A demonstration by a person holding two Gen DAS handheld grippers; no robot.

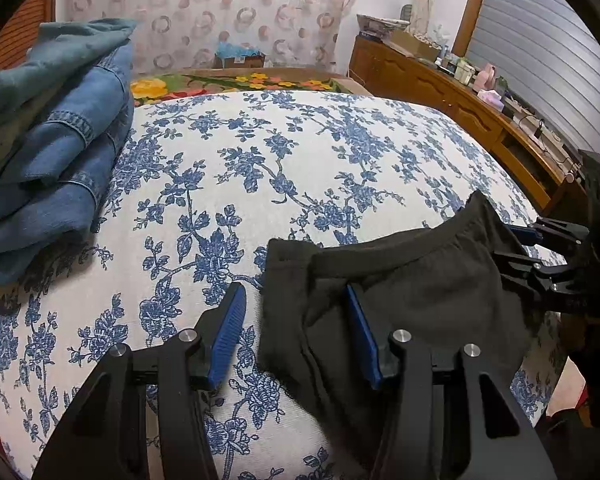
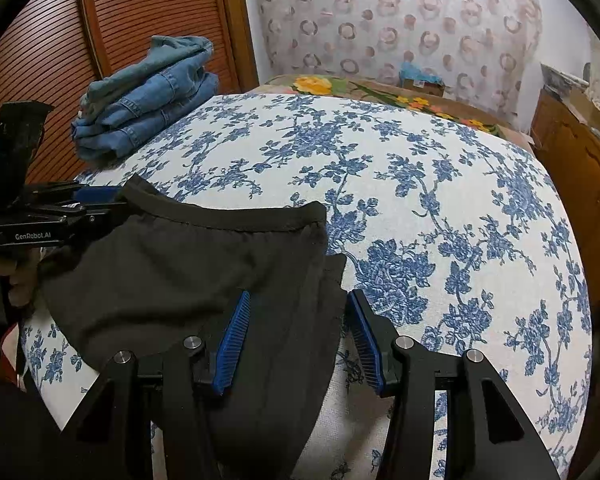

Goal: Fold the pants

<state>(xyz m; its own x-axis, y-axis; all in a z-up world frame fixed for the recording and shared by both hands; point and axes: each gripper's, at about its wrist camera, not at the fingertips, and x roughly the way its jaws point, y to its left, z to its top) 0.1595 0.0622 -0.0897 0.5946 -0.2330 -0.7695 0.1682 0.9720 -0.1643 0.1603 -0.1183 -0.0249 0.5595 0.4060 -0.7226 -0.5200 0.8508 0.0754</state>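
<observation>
Left wrist view: my left gripper (image 1: 296,332) stands wide, straddling an edge of one pair of black pants (image 1: 412,280) on the floral bedspread (image 1: 260,160). My right gripper (image 2: 296,336), likewise wide, straddles the opposite edge. One denim stack (image 1: 60,140) lies well apart.

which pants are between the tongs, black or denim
The black pants, lying between both open tongs; the folded denim pile sits apart at the bed's far corner.
</observation>
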